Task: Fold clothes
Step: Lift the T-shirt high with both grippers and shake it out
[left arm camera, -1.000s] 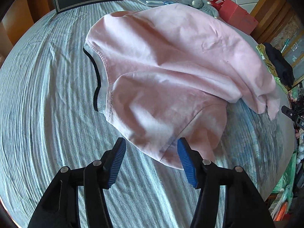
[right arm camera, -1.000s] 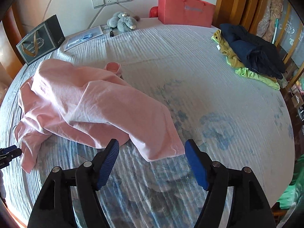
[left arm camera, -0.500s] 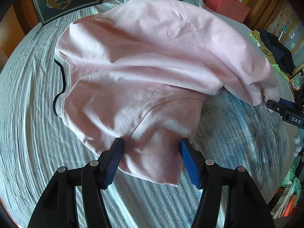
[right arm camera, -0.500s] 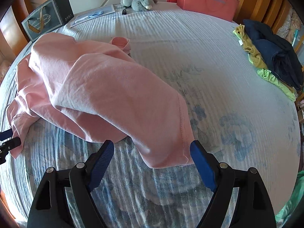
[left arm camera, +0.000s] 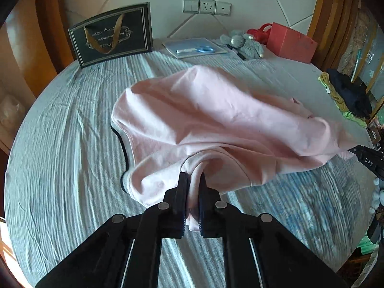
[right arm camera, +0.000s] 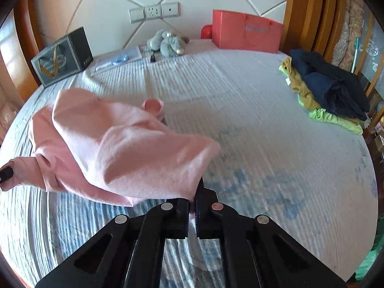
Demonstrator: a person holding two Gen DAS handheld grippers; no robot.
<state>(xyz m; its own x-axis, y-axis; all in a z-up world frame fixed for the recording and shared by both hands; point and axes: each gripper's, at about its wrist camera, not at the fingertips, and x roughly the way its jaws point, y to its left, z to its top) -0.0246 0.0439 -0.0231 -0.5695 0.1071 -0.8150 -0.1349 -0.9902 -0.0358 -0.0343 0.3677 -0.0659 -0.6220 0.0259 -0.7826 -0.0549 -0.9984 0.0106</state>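
A pink garment point(left arm camera: 211, 120) with a dark-edged grey neckband lies bunched on the striped bed point(left arm camera: 60, 156). My left gripper point(left arm camera: 192, 180) is shut on a fold of its near edge, and the cloth rises from the bed there. In the right wrist view the same pink garment point(right arm camera: 124, 148) drapes toward me. My right gripper point(right arm camera: 195, 196) is shut on its other corner, with cloth covering the tips. Each view shows the other gripper's tip at its edge, one point(left arm camera: 367, 159) on the right, one point(right arm camera: 6, 174) on the left.
Along the headboard stand a dark gift bag point(left arm camera: 112, 36), a blue folder point(left arm camera: 194, 48), a grey plush toy point(right arm camera: 168, 42) and a red bag point(right arm camera: 247, 32). A pile of dark, mustard and green clothes point(right arm camera: 324, 88) sits at the bed's right edge.
Both grippers went from open around the garment's edges to shut on the cloth. The left one has risen, lifting the fabric, and the view now takes in the headboard wall.
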